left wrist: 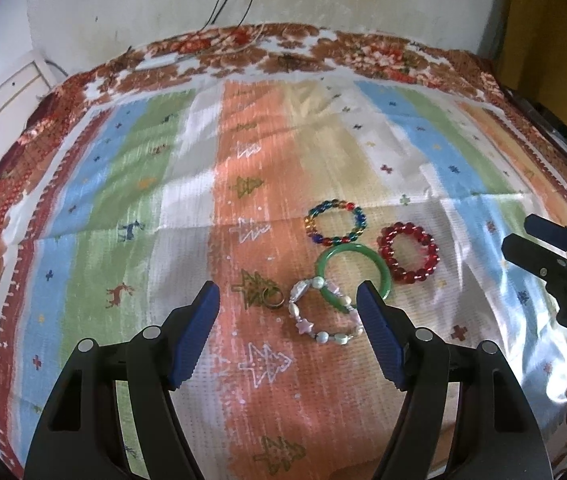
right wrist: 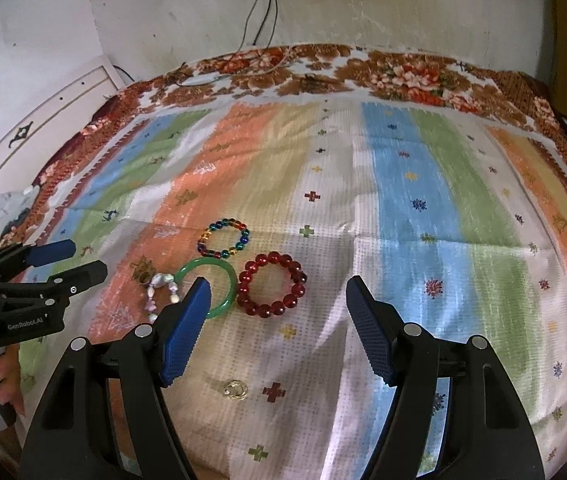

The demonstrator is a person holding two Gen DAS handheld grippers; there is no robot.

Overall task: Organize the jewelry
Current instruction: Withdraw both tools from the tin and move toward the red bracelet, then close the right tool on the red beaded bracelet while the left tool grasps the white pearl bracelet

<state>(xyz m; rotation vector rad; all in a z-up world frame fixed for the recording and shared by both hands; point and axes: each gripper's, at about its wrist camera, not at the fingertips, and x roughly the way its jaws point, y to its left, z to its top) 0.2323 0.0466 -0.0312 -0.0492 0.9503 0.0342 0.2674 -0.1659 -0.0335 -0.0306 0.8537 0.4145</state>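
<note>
Lettering "GenRobot.AI" marks the left gripper (right wrist: 79, 261); both grippers gape empty. Red bead bracelet (right wrist: 271, 284) lies flat.

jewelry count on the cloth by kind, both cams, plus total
Beaded bracelets: 3 — multicolour, red, pale pastel
Solid bangles: 1 — green bangle
Rings: 2 — dark ring beside the pastel bracelet, small gold ring lying apart, seen only in the right wrist view
Total: 6
</note>
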